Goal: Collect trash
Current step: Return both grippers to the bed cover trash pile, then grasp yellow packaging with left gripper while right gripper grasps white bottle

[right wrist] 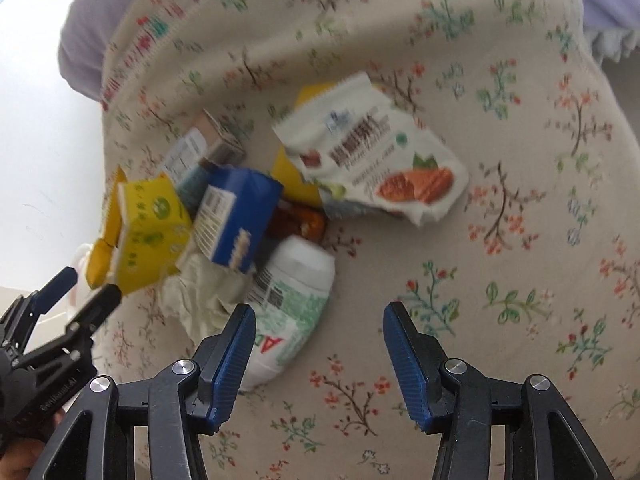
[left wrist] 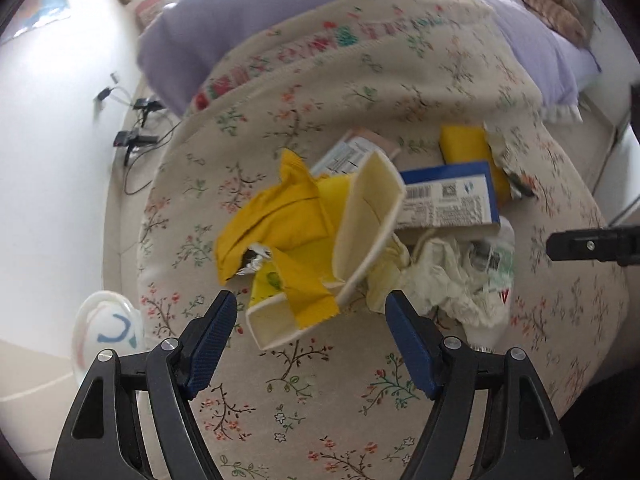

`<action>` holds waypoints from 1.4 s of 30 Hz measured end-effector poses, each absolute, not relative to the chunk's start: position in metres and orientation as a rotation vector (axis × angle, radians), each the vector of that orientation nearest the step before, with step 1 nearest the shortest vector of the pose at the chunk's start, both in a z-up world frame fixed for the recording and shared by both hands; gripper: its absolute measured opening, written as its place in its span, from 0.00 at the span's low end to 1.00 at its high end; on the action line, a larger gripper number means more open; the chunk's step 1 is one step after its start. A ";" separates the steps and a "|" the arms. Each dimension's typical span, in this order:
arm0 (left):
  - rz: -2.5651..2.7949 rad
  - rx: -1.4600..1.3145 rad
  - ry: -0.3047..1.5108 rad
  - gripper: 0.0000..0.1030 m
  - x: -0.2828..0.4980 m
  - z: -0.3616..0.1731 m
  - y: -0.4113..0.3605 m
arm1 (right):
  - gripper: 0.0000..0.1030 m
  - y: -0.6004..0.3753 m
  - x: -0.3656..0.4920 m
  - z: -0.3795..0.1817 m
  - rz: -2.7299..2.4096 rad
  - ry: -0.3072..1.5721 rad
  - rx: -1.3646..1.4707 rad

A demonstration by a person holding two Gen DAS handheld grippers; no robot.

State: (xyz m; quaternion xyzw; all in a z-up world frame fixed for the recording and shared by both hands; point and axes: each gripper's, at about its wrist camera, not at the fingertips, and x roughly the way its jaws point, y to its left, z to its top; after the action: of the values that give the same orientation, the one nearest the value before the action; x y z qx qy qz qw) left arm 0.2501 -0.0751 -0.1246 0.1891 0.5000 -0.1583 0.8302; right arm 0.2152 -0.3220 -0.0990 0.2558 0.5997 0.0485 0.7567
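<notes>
a heap of trash lies on the floral blanket [left wrist: 320, 400], near the middle of the bed. nearest the left gripper [left wrist: 310, 300] is a torn yellow carton [left wrist: 276, 216], flaps splayed and cream inside showing, with a bit of foil at its tear. behind it sits a blue box [left wrist: 452, 196] with a barcode, leaning on the pile, and beside it crumpled pale tissue [left wrist: 448, 280]. a white bottle [right wrist: 296, 300] with green print lies on its side just ahead of the right gripper [right wrist: 320, 312], touching the tissue. a white almond wrapper [right wrist: 376, 160] rests farther back. both grippers are spread wide, holding nothing. a lilac pillow [left wrist: 240, 20] lies beyond the blanket, cables [left wrist: 136, 136] on the floor at left
</notes>
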 end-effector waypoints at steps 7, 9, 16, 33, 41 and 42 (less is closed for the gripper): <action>-0.399 0.426 1.090 0.38 0.255 -0.141 -0.081 | 0.57 -0.310 0.216 -0.121 0.123 1.378 0.583; -0.417 0.436 1.085 0.38 0.255 -0.145 -0.084 | 0.57 -0.309 0.216 -0.126 0.130 1.384 0.597; -0.439 0.397 1.091 0.05 0.249 -0.149 -0.095 | 0.57 -0.310 0.217 -0.141 0.120 1.385 0.666; -0.609 -0.169 1.133 0.04 0.221 -0.079 -0.050 | 0.57 -0.303 0.225 -0.149 0.122 1.340 0.672; -0.598 -0.331 1.094 0.04 0.224 -0.057 -0.010 | 0.56 -0.294 0.228 -0.148 0.116 1.301 0.686; -0.596 -0.334 1.094 0.04 0.224 -0.057 -0.008 | 0.55 -0.294 0.228 -0.148 0.114 1.296 0.686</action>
State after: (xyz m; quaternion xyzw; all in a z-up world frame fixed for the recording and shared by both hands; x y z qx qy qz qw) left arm 0.2240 -0.0079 -0.0568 -0.1555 0.5100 -0.2777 0.7991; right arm 0.2285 -0.2943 -0.1480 0.3127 0.5913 0.0521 0.7415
